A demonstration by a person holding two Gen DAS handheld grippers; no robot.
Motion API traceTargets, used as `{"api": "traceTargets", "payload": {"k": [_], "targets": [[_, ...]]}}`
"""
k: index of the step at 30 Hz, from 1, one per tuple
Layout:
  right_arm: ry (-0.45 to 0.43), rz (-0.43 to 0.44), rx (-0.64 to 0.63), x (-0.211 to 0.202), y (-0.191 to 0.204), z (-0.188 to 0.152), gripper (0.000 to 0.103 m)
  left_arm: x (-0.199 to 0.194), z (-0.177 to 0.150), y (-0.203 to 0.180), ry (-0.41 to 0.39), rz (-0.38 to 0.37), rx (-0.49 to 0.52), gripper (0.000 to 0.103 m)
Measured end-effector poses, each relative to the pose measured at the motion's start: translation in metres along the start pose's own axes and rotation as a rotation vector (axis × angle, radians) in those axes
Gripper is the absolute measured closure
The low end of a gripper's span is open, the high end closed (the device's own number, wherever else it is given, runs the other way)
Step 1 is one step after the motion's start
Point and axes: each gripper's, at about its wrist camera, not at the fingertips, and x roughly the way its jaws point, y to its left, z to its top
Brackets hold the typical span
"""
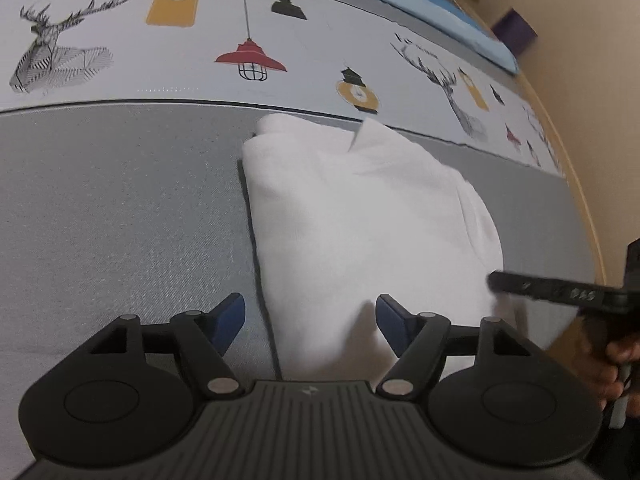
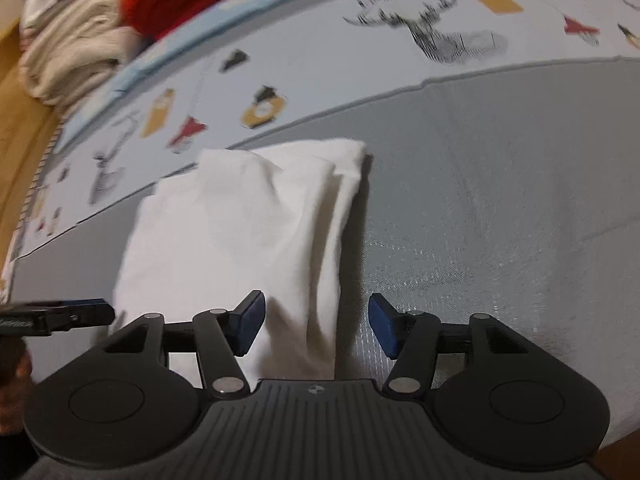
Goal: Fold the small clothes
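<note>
We see the folded white garment (image 1: 360,216) on the grey bedspread (image 1: 120,208); left claw (image 1: 310,320) and right claw (image 2: 316,322) gape, gripping nothing.

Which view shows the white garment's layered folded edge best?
Right wrist: the garment shows stacked layers along its right edge, though slightly blurred. Left wrist shows the garment sharper, but that edge is partly hidden by the right gripper.

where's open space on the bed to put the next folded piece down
Bare grey sheet lies to the left of the folded white garment in the left wrist view, bordered above by the lamp-and-deer printed band. On the garment's other side, grey sheet is also bare in the right wrist view. Crowded: the clothes pile beyond the band, and both grippers at the garment's near edge.
</note>
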Motion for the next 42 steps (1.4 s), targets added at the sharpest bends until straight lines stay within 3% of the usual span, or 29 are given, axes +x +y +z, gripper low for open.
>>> {"api": "traceTargets", "payload": {"k": [10,12,14,16,19,24,32,33,36,37,42], "targets": [[0.069,-0.009,0.078,0.043,0.013,0.012,0.044,0.034,0.018,0.008,0.031,-0.037,-0.110,0.028],[0.073,-0.002,0.078,0.046,0.014,0.014,0.053,0.041,0.020,0.007,0.037,-0.033,-0.108,0.030],[0.068,0.018,0.077,0.047,0.015,0.016,0.062,0.044,0.021,0.007,0.041,-0.021,-0.097,0.037],[0.062,0.015,0.063,0.047,0.018,0.016,0.069,0.046,0.025,0.006,0.033,-0.019,-0.078,0.059],[0.040,0.022,0.074,0.046,0.020,0.020,0.077,0.031,0.035,0.001,-0.026,-0.023,-0.018,0.068],[-0.079,0.085,0.077,0.042,0.038,0.038,0.081,-0.003,0.060,0.002,-0.170,0.038,0.072,0.069],[-0.300,0.142,-0.021,0.051,0.097,0.078,0.081,-0.045,0.098,0.034,-0.363,0.057,0.043,0.066],[-0.333,0.145,-0.045,0.050,0.103,0.082,0.081,-0.049,0.101,0.035,-0.400,0.063,0.044,0.063],[-0.420,0.119,-0.095,0.052,0.120,0.094,0.077,-0.064,0.110,0.044,-0.511,0.120,0.020,0.034],[-0.430,0.087,-0.085,0.055,0.121,0.098,0.074,-0.065,0.111,0.048,-0.509,0.117,0.002,0.033],[-0.338,-0.051,-0.059,0.072,0.111,0.108,0.063,-0.040,0.115,0.060,-0.295,0.091,-0.035,0.033]]}}
